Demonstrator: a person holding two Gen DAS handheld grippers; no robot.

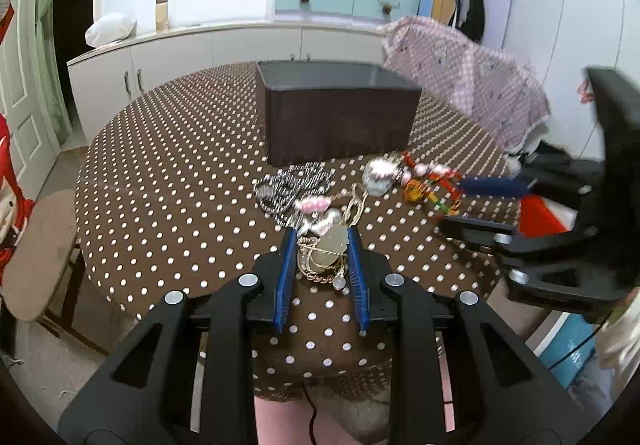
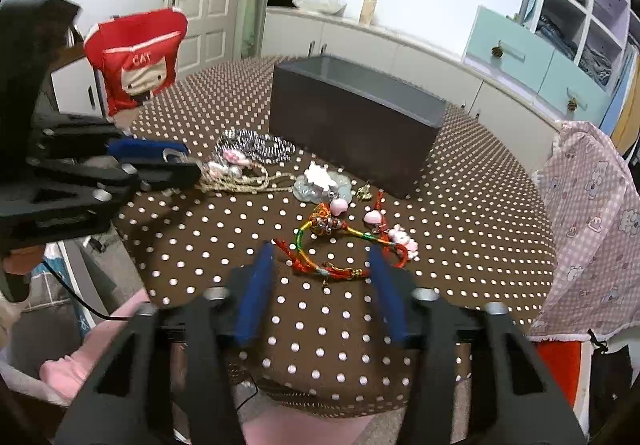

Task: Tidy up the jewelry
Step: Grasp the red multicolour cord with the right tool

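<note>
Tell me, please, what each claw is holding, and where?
The left claw grips the pale pendant by its sides; the right claw holds nothing.

left tongs [image 1: 322, 235] pinched narrow, right tongs [image 2: 322, 251] spread wider.

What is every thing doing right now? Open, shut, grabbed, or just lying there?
Dark rectangular box: open top, upright on the dotted tablecloth.
Left tongs: closed around a pale stone pendant on beige cord.
Right tongs: open, straddling a rainbow and red cord bracelet, not pinching it.
Black and white beaded chain: lying loose.
White flower-shaped hair clip: lying flat, untouched.
</note>
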